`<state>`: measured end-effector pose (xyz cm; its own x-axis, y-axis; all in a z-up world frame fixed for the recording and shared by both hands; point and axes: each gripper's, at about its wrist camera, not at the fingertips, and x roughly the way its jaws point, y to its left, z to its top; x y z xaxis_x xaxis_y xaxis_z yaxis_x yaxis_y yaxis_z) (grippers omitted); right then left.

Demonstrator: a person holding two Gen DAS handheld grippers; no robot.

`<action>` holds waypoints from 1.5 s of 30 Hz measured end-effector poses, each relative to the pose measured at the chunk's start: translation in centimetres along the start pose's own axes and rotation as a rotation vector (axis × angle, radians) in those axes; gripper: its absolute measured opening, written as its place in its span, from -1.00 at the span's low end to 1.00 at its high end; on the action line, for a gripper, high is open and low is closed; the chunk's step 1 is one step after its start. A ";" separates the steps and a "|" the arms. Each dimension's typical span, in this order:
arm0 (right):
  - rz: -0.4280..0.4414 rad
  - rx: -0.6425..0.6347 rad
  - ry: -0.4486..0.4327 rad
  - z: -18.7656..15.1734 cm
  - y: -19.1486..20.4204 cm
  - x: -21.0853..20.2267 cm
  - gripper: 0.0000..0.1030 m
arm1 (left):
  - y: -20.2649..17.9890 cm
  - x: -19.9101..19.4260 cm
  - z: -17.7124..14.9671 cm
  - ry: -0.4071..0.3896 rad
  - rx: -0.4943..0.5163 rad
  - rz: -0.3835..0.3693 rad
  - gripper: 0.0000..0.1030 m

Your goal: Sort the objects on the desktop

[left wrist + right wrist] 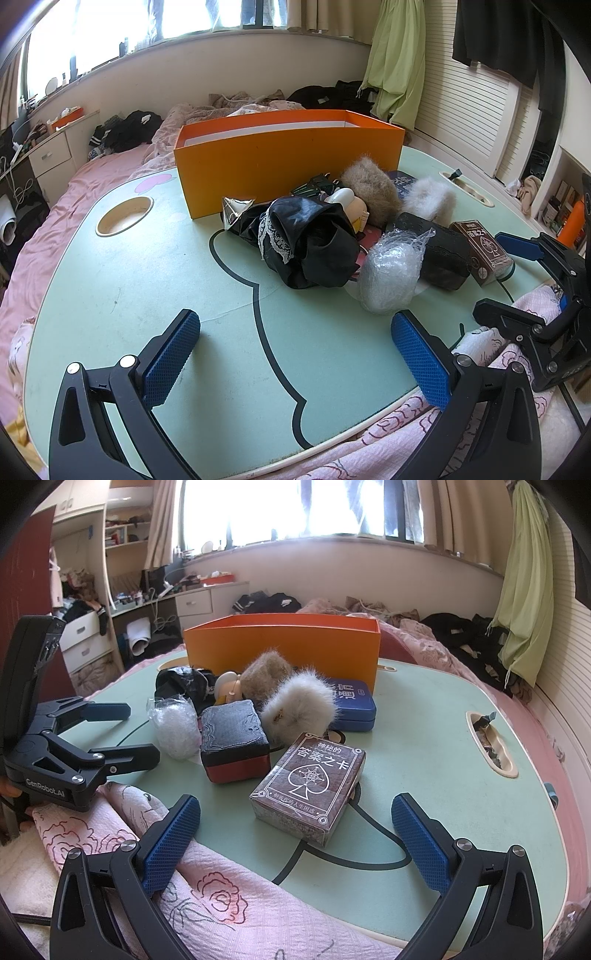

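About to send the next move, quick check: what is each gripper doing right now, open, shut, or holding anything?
Left gripper: open, holding nothing, above bare table.
Right gripper: open, holding nothing, card box just ahead between its fingers.

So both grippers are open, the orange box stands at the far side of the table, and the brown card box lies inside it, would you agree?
Not quite: the brown card box lies on the green table, just ahead of the open right gripper, well short of the orange box. The right wrist view shows this; the left gripper is open too.
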<state>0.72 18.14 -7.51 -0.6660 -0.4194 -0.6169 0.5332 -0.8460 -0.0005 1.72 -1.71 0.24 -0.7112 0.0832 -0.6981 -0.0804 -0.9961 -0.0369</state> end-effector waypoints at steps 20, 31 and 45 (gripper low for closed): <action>-0.025 0.139 -0.083 0.7 -2.6 -0.8 0.83 | 0.1 0.0 0.0 -0.001 0.001 -0.002 0.99; -0.003 0.179 -0.123 -0.2 -3.4 -1.4 -0.21 | 0.3 -0.4 0.1 -0.010 0.003 -0.009 0.99; 0.008 0.204 -0.150 -0.6 -4.4 -1.8 -0.21 | -2.9 1.0 3.4 0.061 0.066 -0.187 -0.20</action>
<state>-0.10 22.78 -6.84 -0.7402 -0.4579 -0.4924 0.4326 -0.8849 0.1725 -1.13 1.41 2.14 -0.6363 0.2626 -0.7253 -0.2540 -0.9592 -0.1245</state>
